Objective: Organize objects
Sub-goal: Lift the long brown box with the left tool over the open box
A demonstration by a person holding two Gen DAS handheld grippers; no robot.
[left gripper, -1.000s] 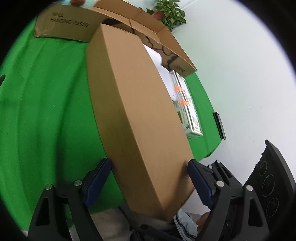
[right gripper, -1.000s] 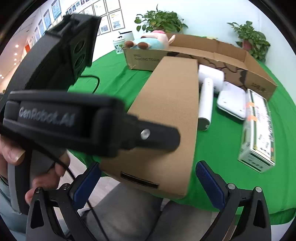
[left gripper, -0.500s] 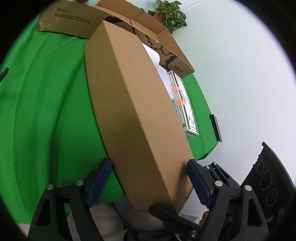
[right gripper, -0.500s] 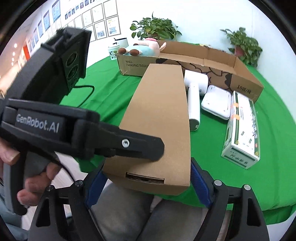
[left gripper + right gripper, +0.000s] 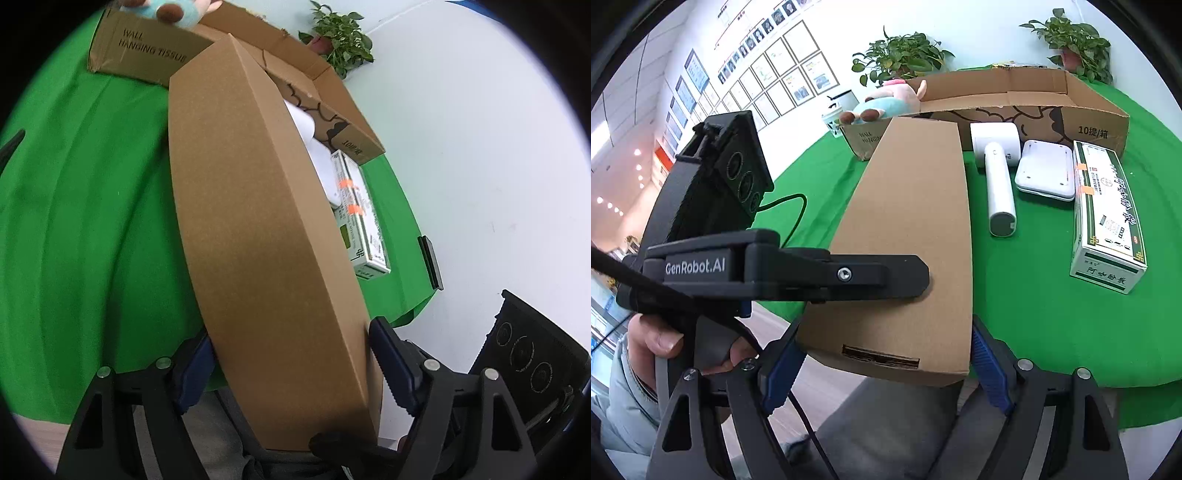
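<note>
A long flat brown cardboard box (image 5: 266, 236) sticks out over the near edge of the green table (image 5: 81, 206). My left gripper (image 5: 291, 365) is shut on its near end across the thin sides. In the right wrist view the same box (image 5: 912, 236) sits between my right gripper's (image 5: 882, 360) fingers, which touch its side edges. The left gripper's finger (image 5: 849, 275) lies across the box top there.
A big open carton (image 5: 1034, 107) stands at the back with a plush toy (image 5: 886, 103) on its left rim. A white handheld device (image 5: 997, 184), a white flat case (image 5: 1047, 170) and a green-and-white packet box (image 5: 1108, 218) lie right of the long box. Potted plants stand behind.
My right gripper has moved forward and closed in until its fingers meet the box's sides. The left gripper has kept its hold, and the box has shifted slightly.
</note>
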